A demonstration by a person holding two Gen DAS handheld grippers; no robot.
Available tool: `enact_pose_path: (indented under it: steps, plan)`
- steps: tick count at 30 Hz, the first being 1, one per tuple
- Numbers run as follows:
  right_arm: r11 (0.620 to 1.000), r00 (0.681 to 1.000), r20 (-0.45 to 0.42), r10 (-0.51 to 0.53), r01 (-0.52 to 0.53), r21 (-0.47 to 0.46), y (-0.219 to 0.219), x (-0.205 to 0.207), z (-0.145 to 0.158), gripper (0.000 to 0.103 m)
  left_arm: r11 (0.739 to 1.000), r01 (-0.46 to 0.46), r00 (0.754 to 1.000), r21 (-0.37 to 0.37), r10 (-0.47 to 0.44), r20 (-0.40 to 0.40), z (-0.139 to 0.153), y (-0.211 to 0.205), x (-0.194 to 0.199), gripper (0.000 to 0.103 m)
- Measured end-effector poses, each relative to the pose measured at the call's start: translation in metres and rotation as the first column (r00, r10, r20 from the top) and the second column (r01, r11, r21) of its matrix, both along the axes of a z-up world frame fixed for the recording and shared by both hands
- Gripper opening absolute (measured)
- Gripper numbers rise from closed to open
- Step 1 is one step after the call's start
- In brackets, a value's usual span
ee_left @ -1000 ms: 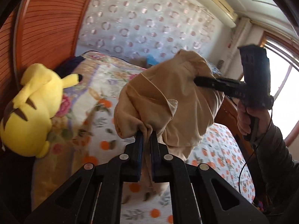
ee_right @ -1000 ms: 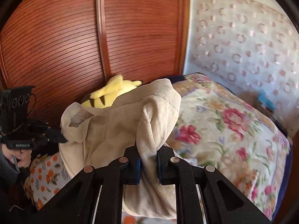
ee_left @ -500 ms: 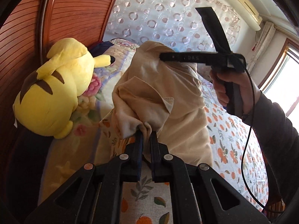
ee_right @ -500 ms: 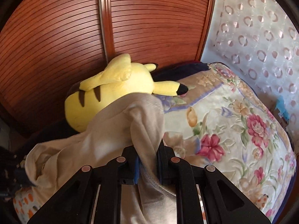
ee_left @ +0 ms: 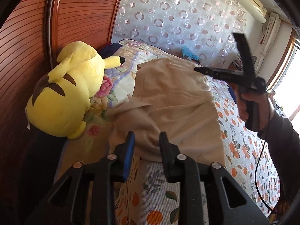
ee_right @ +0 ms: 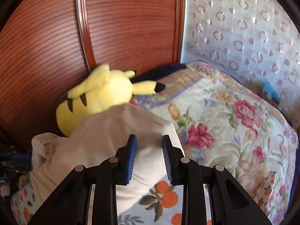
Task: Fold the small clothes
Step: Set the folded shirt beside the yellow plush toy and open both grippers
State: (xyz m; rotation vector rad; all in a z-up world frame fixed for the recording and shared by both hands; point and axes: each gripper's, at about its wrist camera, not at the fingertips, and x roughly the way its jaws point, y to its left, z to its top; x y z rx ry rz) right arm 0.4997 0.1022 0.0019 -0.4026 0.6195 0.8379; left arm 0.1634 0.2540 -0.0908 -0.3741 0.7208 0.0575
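Observation:
A beige garment (ee_left: pixel 174 101) lies folded over on the orange-print bedsheet (ee_left: pixel 243 146). My left gripper (ee_left: pixel 147 137) hovers at its near crumpled end, jaws opening, cloth lying loose between the fingers with no pad pressing it. In the left wrist view my right gripper (ee_left: pixel 198 69) reaches over the garment's far edge, held by a hand (ee_left: pixel 255 103). In the right wrist view my right gripper (ee_right: pixel 149 140) is opening too, the beige garment (ee_right: pixel 105 138) sagging under and between its blue pads without being pinched.
A yellow plush toy (ee_left: pixel 69 93) lies against the wooden headboard (ee_left: pixel 28 43), just left of the garment. A floral quilt (ee_right: pixel 225 120) covers the bed's head end. Beyond it hangs a circle-patterned curtain (ee_left: pixel 178 16). A cable (ee_left: pixel 259 161) trails from the right hand.
Both grippers came down with the garment and let go of it; it now lies on the bed. The right gripper swung over toward the plush toy.

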Motion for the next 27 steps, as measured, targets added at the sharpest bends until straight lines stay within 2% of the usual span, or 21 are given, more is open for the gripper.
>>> enact_pose_path:
  steps: [2,4,5,6,11,20,27]
  plan:
    - [1.000,1.000,-0.010,-0.025,0.025,-0.018,0.006,0.016,-0.011,0.029,1.000,-0.001,1.000,0.004,0.001,0.010,0.004,-0.001,-0.006,0.045]
    - [0.998,0.998,-0.016,-0.055,0.054,-0.012,0.016,0.026,-0.009,0.029,1.000,0.007,1.000,0.005,-0.007,0.018,0.008,-0.004,-0.011,0.061]
    - [0.998,0.997,-0.030,-0.065,0.066,0.003,0.015,0.031,-0.009,0.029,1.000,0.006,1.000,0.013,-0.007,0.027,0.011,-0.006,-0.014,0.075]
    - [0.997,0.997,-0.033,-0.070,0.071,0.014,0.016,0.029,-0.004,0.029,1.000,0.003,0.999,0.024,-0.004,0.043,0.016,-0.009,-0.017,0.079]
    - [0.996,0.997,0.004,-0.072,0.072,0.057,-0.008,-0.014,0.014,0.029,0.997,0.013,0.997,0.075,-0.019,0.074,0.035,-0.026,-0.025,0.082]
    - [0.982,0.993,0.049,-0.107,0.098,0.162,-0.090,-0.107,0.017,0.030,0.984,0.074,0.991,0.162,-0.090,0.095,0.055,-0.081,-0.030,0.082]
    - [0.964,0.982,0.064,-0.175,0.158,0.212,-0.164,-0.189,0.011,0.054,0.964,0.151,0.978,0.220,-0.177,0.107,0.066,-0.140,-0.036,0.082]
